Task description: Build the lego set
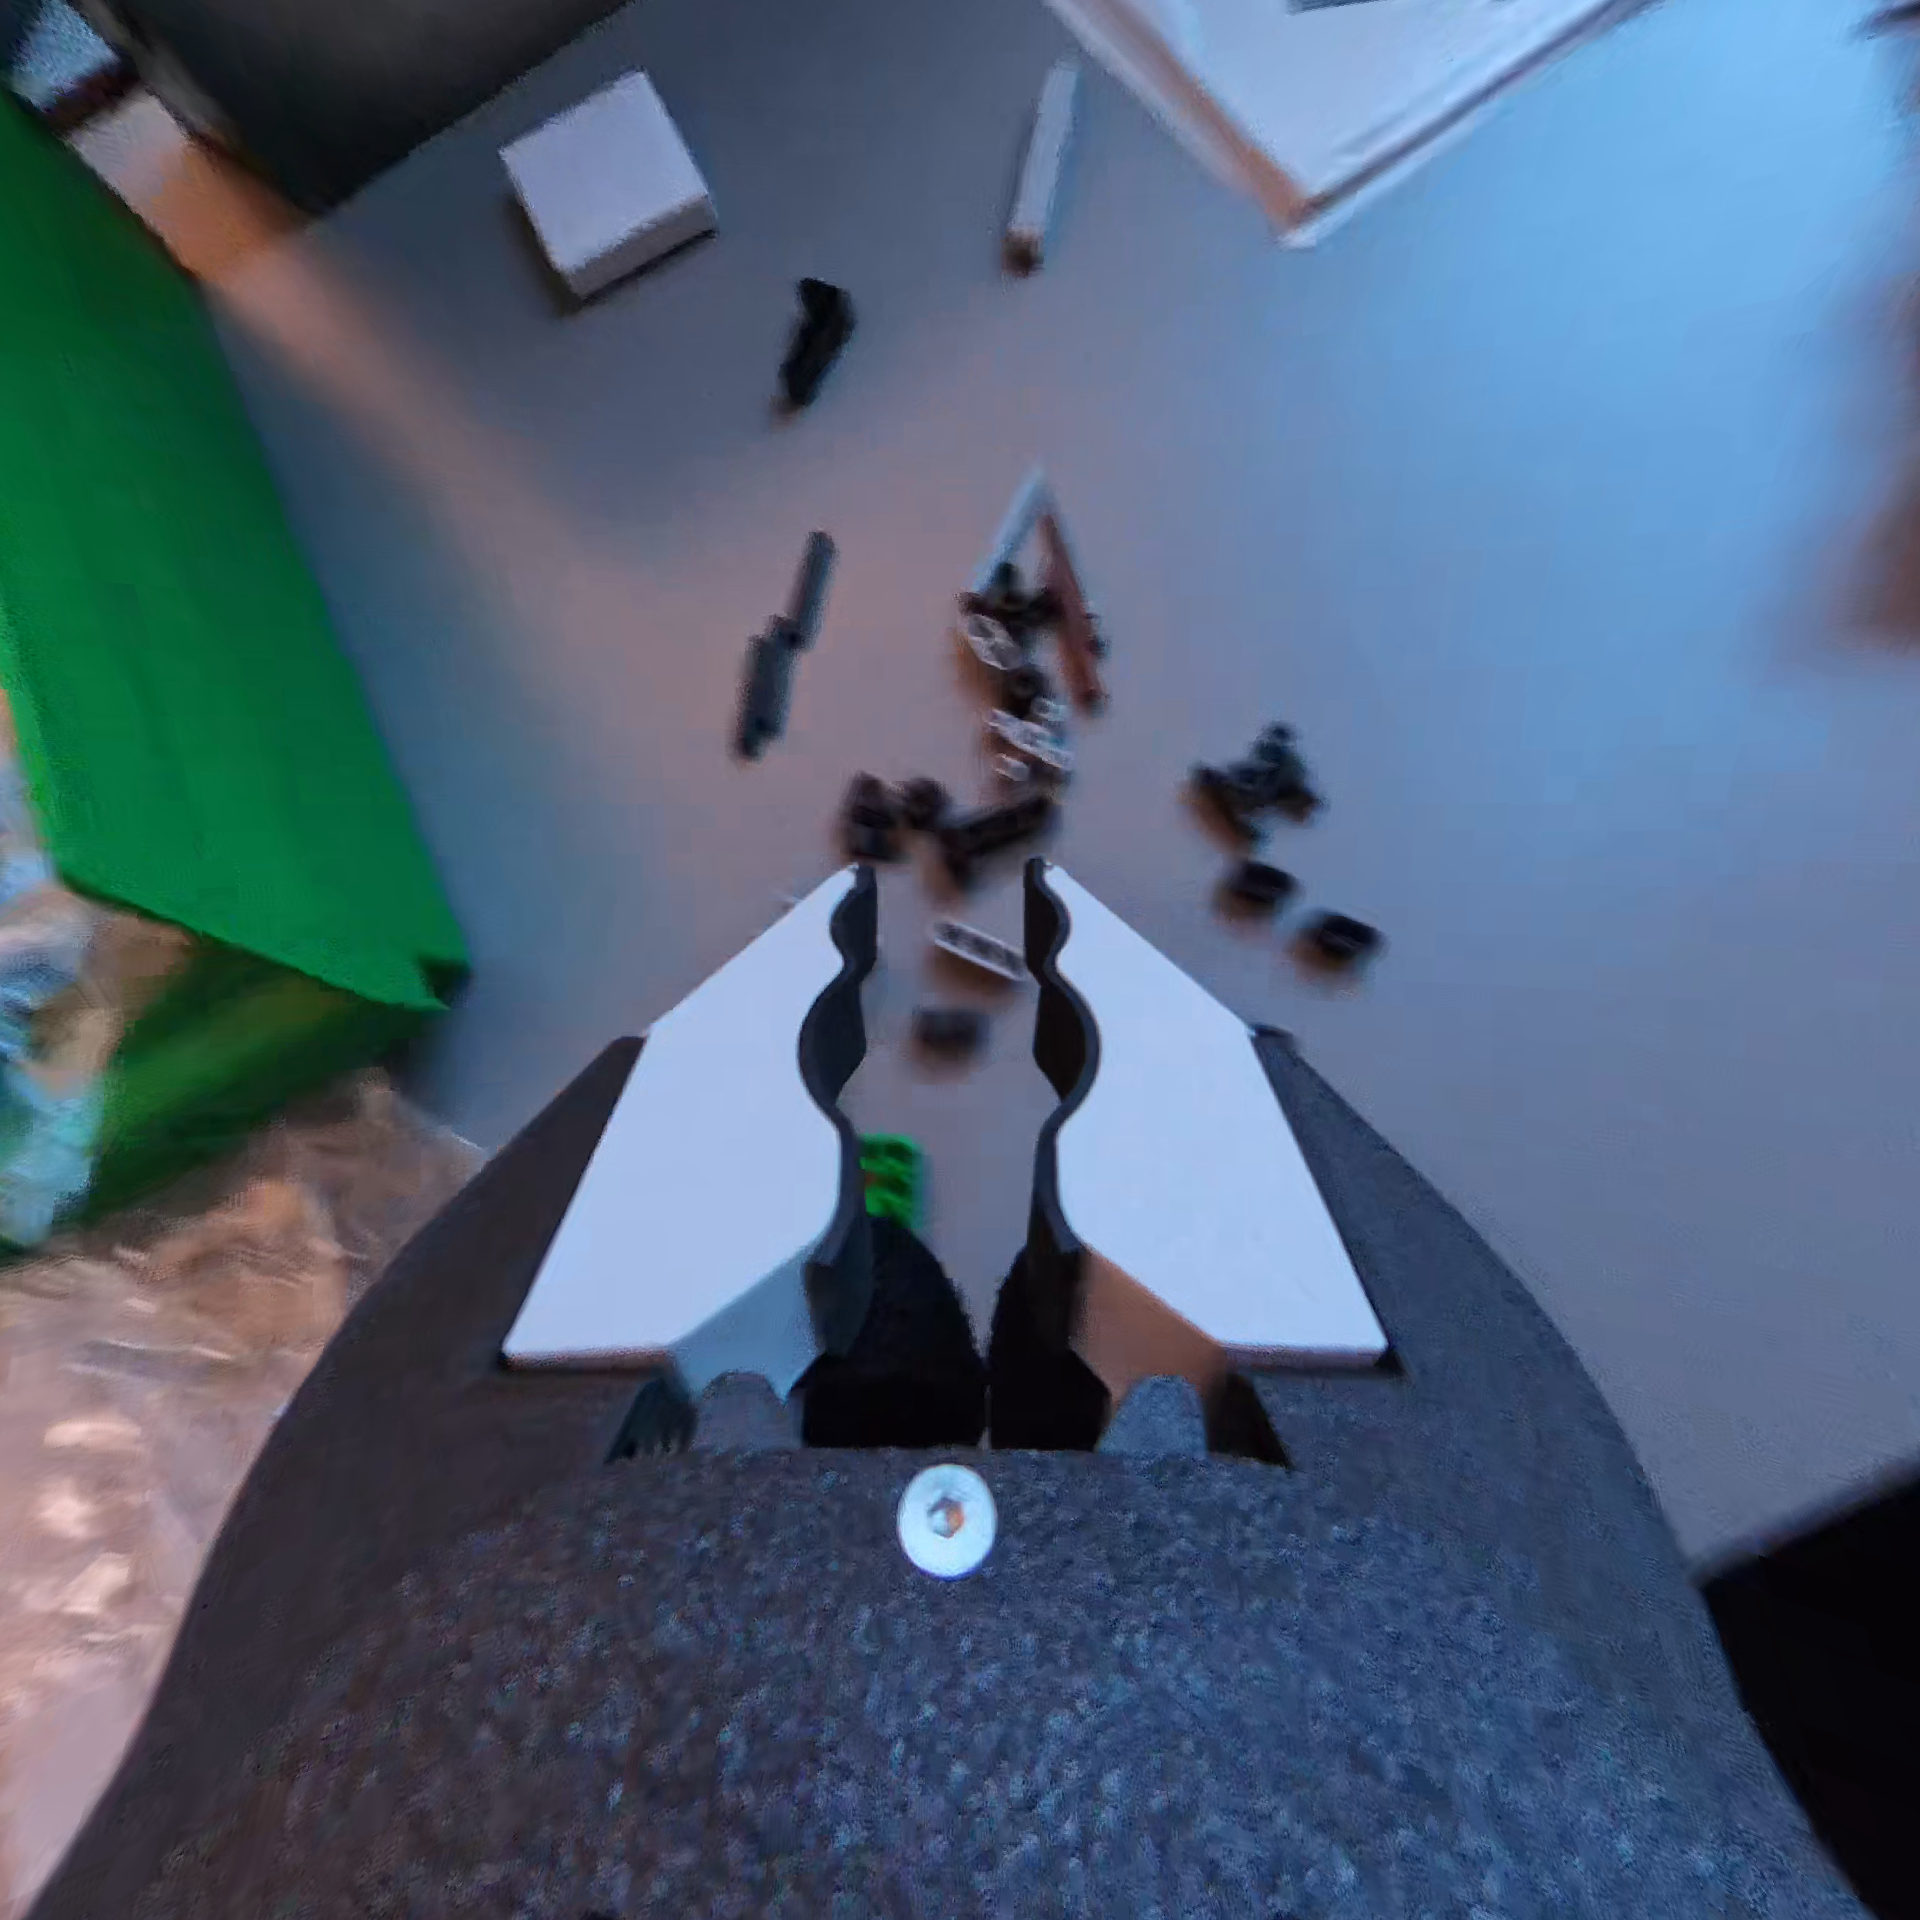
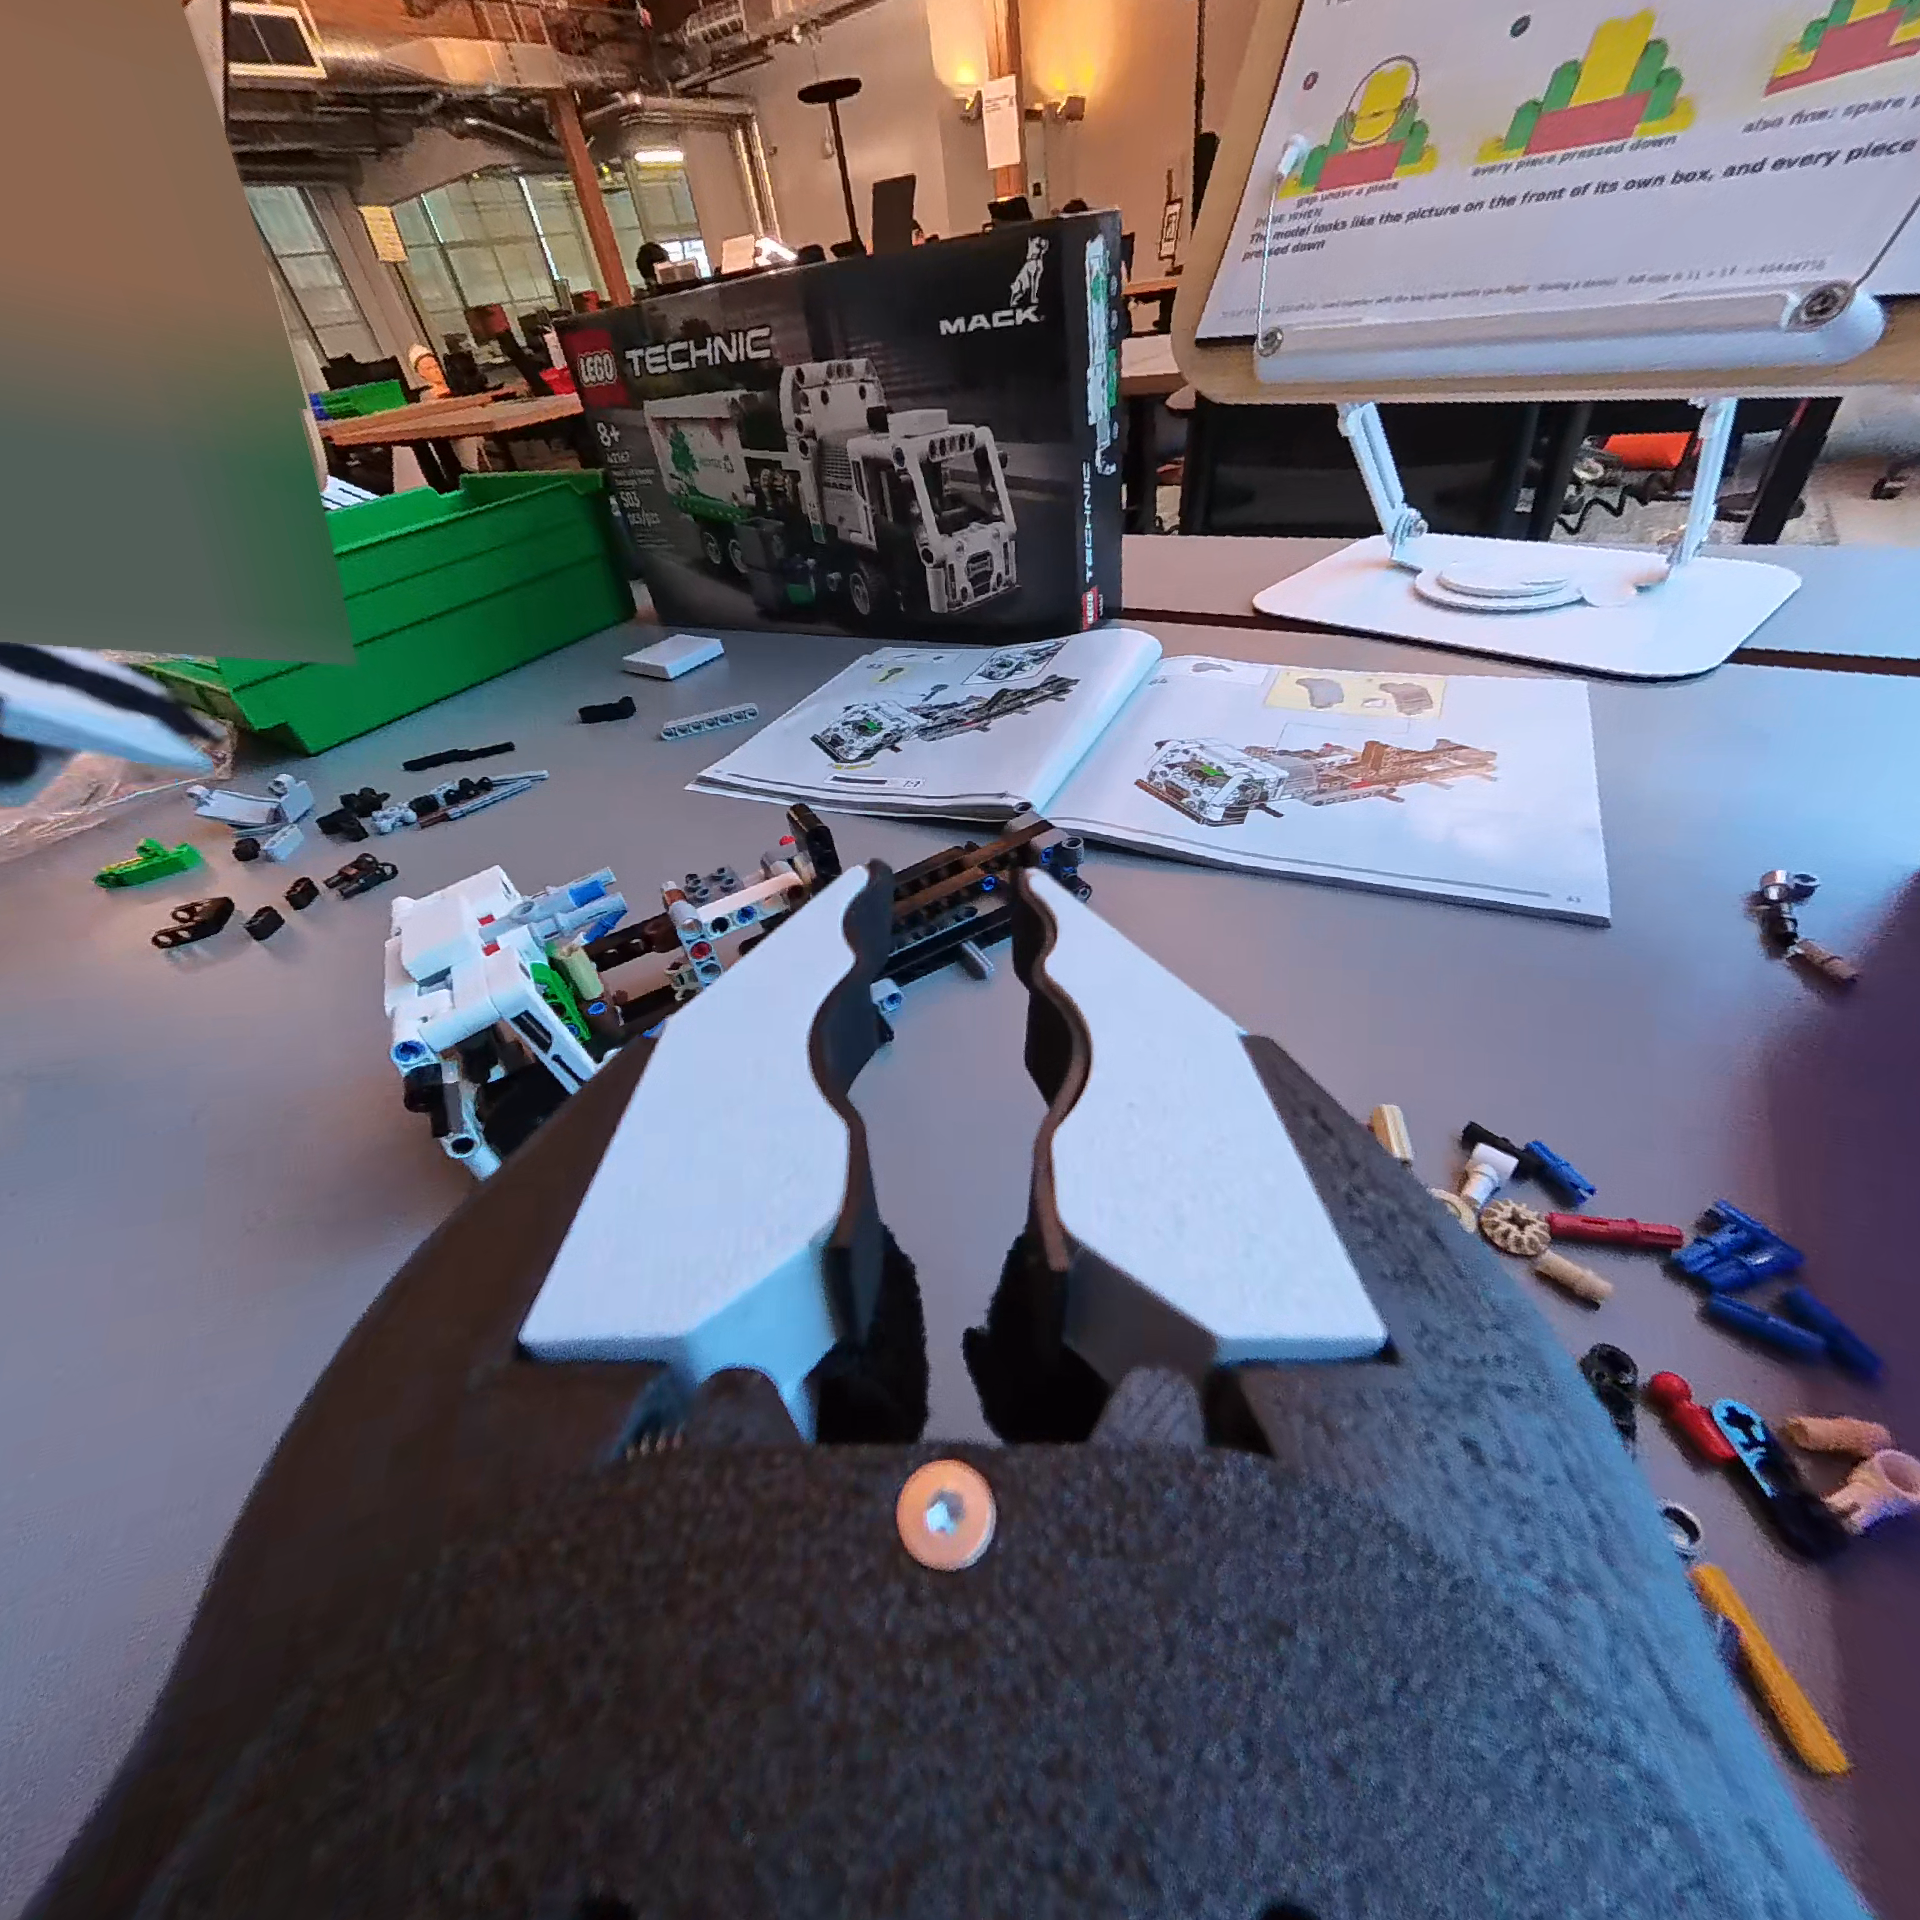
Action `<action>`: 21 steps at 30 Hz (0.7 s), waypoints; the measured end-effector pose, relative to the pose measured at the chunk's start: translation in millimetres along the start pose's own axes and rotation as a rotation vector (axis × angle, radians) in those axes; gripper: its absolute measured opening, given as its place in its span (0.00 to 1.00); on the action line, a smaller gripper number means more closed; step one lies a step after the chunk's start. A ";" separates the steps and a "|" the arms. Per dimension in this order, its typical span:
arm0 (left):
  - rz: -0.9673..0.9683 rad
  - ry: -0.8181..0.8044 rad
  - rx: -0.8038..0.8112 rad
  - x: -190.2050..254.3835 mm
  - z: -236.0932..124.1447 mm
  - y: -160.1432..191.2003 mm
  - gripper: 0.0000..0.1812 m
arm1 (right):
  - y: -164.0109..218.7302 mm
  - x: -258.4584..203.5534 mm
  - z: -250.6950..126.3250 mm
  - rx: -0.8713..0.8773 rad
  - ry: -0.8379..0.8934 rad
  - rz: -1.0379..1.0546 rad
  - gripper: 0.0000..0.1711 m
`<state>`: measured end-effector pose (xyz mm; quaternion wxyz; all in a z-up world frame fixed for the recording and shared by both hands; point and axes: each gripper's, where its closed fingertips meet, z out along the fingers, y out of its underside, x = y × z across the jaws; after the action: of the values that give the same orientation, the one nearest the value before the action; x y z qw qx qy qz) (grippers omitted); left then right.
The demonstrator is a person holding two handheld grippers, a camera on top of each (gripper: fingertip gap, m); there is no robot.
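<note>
In the left wrist view, blurred by motion, my left gripper point(image 1: 951, 873) is open and empty above the grey table, over a scatter of small black and grey lego pieces point(image 1: 997, 810). A green piece point(image 1: 888, 1174) lies on the table below its fingers. In the right wrist view, my right gripper point(image 2: 951, 883) is open and empty, just in front of the partly built white and black truck model point(image 2: 520, 977). The left gripper's white finger point(image 2: 94, 717) shows at the far left edge above the small pieces point(image 2: 364, 810).
A green bin point(image 2: 457, 592) and the set's box point(image 2: 862, 436) stand at the back. An open instruction booklet point(image 2: 1195, 769) lies right of centre. A document stand point(image 2: 1527, 592) is at the back right. Blue, red and tan pins point(image 2: 1662, 1257) lie at the right. A clear bag point(image 1: 208, 1299) lies left. The grippers' ends are close to 40 centimetres from one another. To reach the green piece point(image 1: 888, 1174) in a straight line is about 8 centimetres for my left fingers, about 45 centimetres for my right. Seen from the right wrist view point(image 2: 177, 867) as well.
</note>
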<state>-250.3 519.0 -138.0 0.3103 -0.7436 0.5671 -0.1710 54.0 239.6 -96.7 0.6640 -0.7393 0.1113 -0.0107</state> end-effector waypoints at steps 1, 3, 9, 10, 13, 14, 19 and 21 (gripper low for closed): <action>0.021 -0.034 -0.024 -15.5 9.5 -6.1 0.15 | 0.8 -0.3 0.6 -0.006 -0.005 0.002 0.13; 0.033 -0.075 -0.101 -45.5 27.9 -13.2 0.15 | 1.7 -0.7 1.2 -0.013 -0.009 0.004 0.13; 0.029 0.098 -0.207 -56.3 67.7 -31.3 0.11 | 1.0 0.0 -0.5 -0.007 -0.008 0.009 0.12; 0.056 0.118 -0.209 -53.7 73.2 -34.9 0.09 | 1.7 -0.1 0.0 -0.012 -0.010 0.012 0.12; 0.170 0.100 -0.265 -55.5 88.1 -36.3 0.09 | 3.3 -0.6 1.5 -0.026 -0.021 0.020 0.12; 0.189 0.117 -0.271 -51.8 91.4 -38.4 0.08 | 3.0 -0.6 1.3 -0.023 -0.022 0.021 0.12; 0.226 0.166 -0.346 -44.0 106.3 -36.3 0.06 | 2.5 -0.4 0.9 -0.019 -0.026 0.028 0.12; 0.236 0.192 -0.350 -39.5 108.5 -36.6 0.06 | 2.4 -0.3 0.8 -0.018 -0.024 0.028 0.12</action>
<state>-169.3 591.5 -191.5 0.1391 -0.6948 0.6981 -0.1023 53.5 240.2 -99.1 0.6588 -0.7437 0.1137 0.0086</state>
